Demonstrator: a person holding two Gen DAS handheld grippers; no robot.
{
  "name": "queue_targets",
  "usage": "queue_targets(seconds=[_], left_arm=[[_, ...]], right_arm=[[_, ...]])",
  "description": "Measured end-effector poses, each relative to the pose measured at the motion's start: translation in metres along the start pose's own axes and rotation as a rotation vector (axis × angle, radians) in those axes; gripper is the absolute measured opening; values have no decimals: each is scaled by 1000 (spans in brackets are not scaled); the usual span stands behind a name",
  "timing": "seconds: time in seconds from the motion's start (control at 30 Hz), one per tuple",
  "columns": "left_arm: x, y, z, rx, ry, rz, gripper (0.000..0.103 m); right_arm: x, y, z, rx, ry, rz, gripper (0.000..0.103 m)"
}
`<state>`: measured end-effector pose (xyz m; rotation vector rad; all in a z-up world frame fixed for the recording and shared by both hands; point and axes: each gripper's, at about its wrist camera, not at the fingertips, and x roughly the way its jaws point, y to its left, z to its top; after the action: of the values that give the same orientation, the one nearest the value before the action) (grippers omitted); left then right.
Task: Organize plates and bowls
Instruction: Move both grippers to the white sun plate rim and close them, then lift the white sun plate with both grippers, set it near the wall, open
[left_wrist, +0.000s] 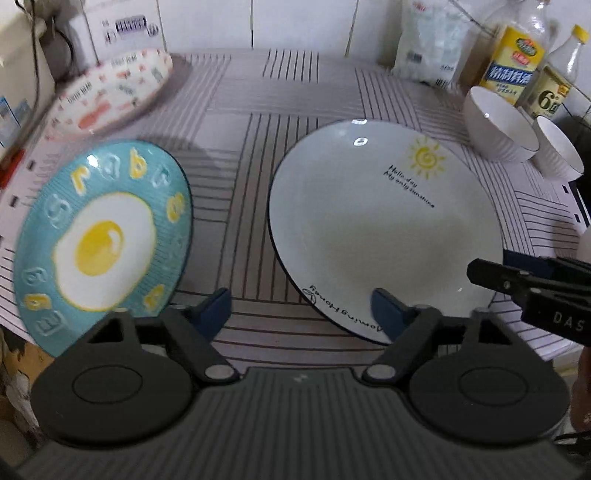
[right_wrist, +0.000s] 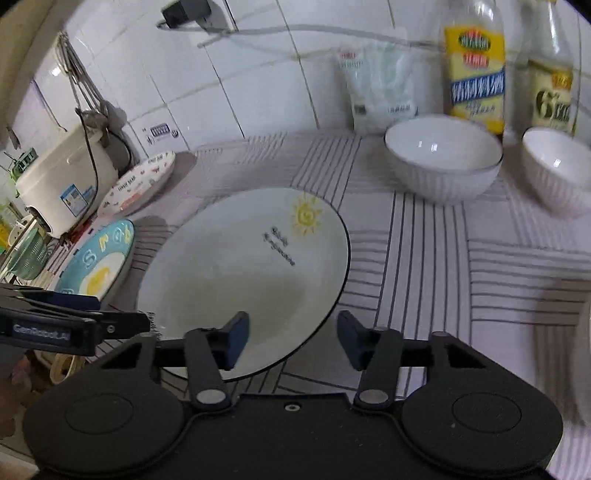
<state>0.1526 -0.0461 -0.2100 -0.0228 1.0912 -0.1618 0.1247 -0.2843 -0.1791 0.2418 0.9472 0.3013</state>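
A large white plate with a sun drawing (left_wrist: 384, 229) (right_wrist: 243, 269) lies flat on the striped cloth. My left gripper (left_wrist: 303, 310) is open. Its right finger is over the plate's near rim and its left finger is over the cloth. My right gripper (right_wrist: 295, 338) is open at the plate's near right rim, with the left finger above the plate and the right finger beyond its edge. A blue fried-egg plate (left_wrist: 103, 236) (right_wrist: 96, 266) lies to the left. A patterned plate (left_wrist: 110, 96) leans behind it. Two white bowls (right_wrist: 443, 162) (right_wrist: 557, 173) stand at the back right.
The striped cloth (left_wrist: 295, 129) covers the counter, and its front edge is close below the grippers. Oil bottles (right_wrist: 476, 66) and a white bag (right_wrist: 376, 88) stand against the tiled wall. A white rice cooker (right_wrist: 62, 184) and a green basket (right_wrist: 26, 254) are at the far left.
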Motion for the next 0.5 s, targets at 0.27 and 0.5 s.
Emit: queue_targets(seconds=[0.27,0.5], left_arm=[[17,4,13,-15,56,-38,30],[21,4,14,-12,54,-56,27]], right_arm=[[22,-24,5,83,46,69,23],[24,-40,4,137,47,145,20]])
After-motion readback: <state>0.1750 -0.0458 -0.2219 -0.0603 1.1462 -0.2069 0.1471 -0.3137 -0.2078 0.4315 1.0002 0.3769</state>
